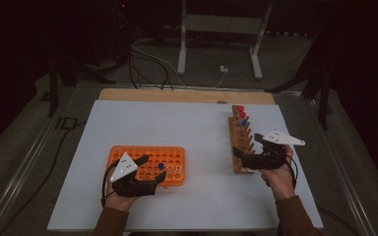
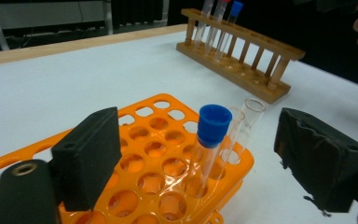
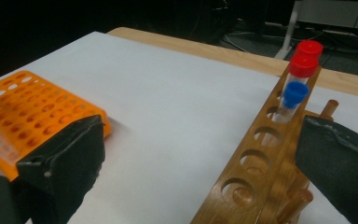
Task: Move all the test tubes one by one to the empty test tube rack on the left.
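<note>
Two hand-held grippers at two test-tube racks on a white table, both with jaws apart and nothing gripped.

At the left, the left gripper (image 1: 153, 172) sits at the near edge of the orange rack (image 1: 128, 153), its jaws spread wide; a blue-capped tube (image 2: 209, 140) stands upright in a rack hole between the pads, touching neither, with two uncapped clear tubes (image 2: 249, 119) just beside it. Well apart to the right, the right gripper (image 1: 248, 150) rests at the near end of the wooden rack (image 1: 236, 142), jaws open on either side of its holed rail, holding nothing. At that rack's far end stand two red-capped tubes (image 3: 303, 63) and one blue-capped one (image 3: 292, 95).
</note>
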`<state>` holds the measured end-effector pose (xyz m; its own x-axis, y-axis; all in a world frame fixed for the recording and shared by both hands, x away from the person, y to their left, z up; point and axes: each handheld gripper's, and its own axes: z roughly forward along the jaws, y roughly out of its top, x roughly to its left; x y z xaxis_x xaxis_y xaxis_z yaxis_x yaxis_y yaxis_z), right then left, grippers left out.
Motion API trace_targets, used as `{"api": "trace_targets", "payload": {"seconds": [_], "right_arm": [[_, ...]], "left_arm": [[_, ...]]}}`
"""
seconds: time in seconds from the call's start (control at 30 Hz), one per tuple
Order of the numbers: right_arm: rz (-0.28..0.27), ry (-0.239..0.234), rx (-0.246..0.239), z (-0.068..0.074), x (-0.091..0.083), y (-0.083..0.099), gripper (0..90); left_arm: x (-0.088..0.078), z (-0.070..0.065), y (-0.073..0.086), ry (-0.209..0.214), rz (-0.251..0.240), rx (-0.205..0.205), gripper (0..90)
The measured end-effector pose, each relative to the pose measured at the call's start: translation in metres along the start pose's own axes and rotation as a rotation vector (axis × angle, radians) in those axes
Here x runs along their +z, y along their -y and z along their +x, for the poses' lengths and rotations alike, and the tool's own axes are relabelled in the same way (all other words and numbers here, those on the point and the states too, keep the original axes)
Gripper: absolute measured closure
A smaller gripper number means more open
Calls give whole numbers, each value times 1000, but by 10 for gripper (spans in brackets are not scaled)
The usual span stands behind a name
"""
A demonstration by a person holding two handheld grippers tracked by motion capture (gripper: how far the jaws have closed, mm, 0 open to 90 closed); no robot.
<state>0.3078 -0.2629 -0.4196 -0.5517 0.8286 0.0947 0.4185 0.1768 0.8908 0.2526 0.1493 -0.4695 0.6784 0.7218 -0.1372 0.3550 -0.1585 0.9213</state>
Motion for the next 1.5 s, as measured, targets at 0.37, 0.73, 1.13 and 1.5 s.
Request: {"api": "trace_targets", "payload": {"seconds": [0.37, 0.73, 1.13, 1.5], "right_arm": [[32, 57, 19, -18, 21, -13, 20], [109, 150, 58, -46, 58, -12, 209], [124, 213, 65, -53, 82, -7, 629], [117, 239, 33, -51, 83, -7, 761]], "left_arm": [[-4, 7, 0, -85, -11, -36, 4], [-2, 9, 2, -104, -11, -58, 4], [1, 7, 4, -95, -1, -52, 4], [4, 5, 5, -82, 12, -43, 4]]}}
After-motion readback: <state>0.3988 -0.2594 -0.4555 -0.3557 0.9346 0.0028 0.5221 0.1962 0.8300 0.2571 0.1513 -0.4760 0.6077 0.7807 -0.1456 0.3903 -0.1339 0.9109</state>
